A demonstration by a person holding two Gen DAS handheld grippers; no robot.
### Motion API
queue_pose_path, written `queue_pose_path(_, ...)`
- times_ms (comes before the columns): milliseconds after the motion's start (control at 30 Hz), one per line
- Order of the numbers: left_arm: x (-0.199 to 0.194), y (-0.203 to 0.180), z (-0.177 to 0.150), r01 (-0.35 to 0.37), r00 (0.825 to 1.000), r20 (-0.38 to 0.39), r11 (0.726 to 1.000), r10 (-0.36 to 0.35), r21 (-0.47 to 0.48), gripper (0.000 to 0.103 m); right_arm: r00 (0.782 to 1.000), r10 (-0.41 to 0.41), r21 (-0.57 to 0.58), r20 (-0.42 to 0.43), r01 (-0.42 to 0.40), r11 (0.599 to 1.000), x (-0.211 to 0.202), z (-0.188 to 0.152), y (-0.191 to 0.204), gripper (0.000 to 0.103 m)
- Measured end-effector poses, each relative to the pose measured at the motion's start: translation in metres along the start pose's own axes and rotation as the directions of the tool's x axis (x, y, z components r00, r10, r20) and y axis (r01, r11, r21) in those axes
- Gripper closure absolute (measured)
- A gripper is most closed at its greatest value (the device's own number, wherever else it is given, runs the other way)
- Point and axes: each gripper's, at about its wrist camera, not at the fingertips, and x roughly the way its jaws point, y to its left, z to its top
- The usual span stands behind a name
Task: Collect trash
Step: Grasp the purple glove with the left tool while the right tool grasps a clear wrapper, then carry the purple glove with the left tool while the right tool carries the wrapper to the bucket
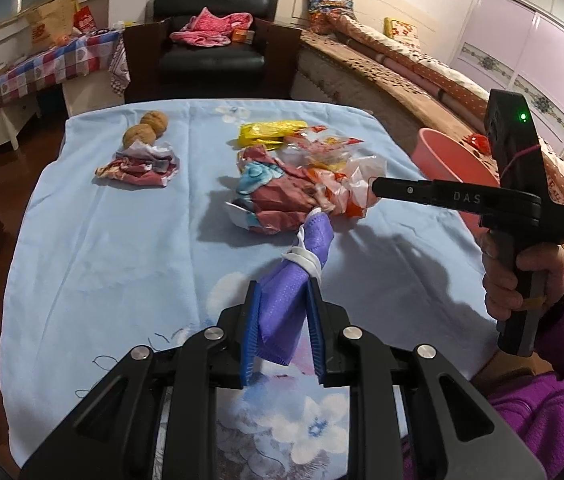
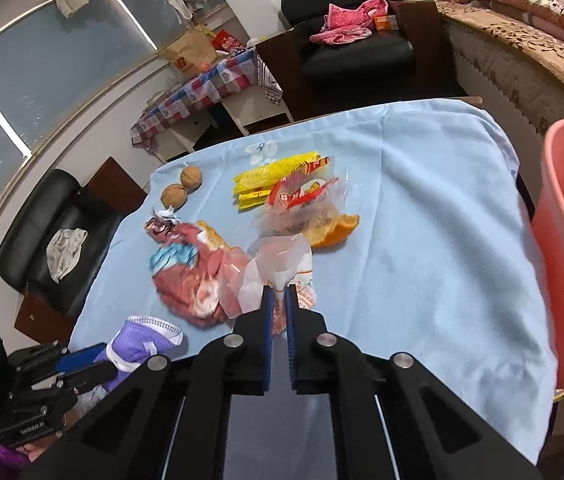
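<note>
Mask [image 1: 282, 304] pinched betw. left tongs [image 1: 282, 308]; right tongs [image 2: 279, 308] clamped on clear wrapper [image 2: 282, 260].

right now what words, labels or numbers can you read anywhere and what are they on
"DAS" – raised letters on the side of the right gripper, seen from the left wrist camera.
Paper bag on the checked table: a red logo, too blurred to read.
Red and yellow wrappers on the blue cloth: print too small and creased to read.
Orange box on the armchair: unreadable.
</note>
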Motion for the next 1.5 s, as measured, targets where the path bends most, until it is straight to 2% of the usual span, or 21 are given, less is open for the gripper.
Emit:
queue_pose_path(167,-0.008,-0.011,0.002,0.023,1.000,0.017,0.999,-0.024,0.031,0.081,0.999,0.008,0.025,0.040,-0.009,1.000,-0.028,-0.007,-0.009,0.098)
queue_pose_path(300,-0.012,-0.017,0.009,0.051,0.998,0.037,0.999,-0.051,0.016,0.081,0.996,-0.001,0.055,0.088,-0.004,0.998,-0.050,-0.010,-0.020,0.098)
queue_pose_path(700,0.006,-0.062,0.050,0.122,0.990,0.067,0.991,-0.125,0.047,0.081,0.976,-0.079,0.146,0.205,0.049,0.988,-0.097,-0.010,-0.060,0.097)
queue_pose_path(867,0.017,-0.088,0.071,0.163,0.982,0.086,0.985,-0.167,0.053,0.081,0.959,-0.126,0.191,0.254,0.078,0.978,-0.119,-0.009,-0.082,0.097)
queue_pose_path(1100,0.037,-0.126,0.096,0.201,0.975,0.082,0.976,-0.207,0.078,0.081,0.924,-0.221,0.276,0.312,0.135,0.952,-0.149,-0.007,-0.118,0.097)
queue_pose_path(1233,0.047,-0.146,0.108,0.211,0.972,0.078,0.971,-0.220,0.107,0.081,0.905,-0.271,0.321,0.328,0.163,0.933,-0.161,-0.008,-0.139,0.097)
queue_pose_path(1500,0.071,-0.179,0.125,0.212,0.973,0.058,0.968,-0.222,0.135,0.081,0.882,-0.341,0.377,0.325,0.210,0.902,-0.168,-0.010,-0.165,0.097)
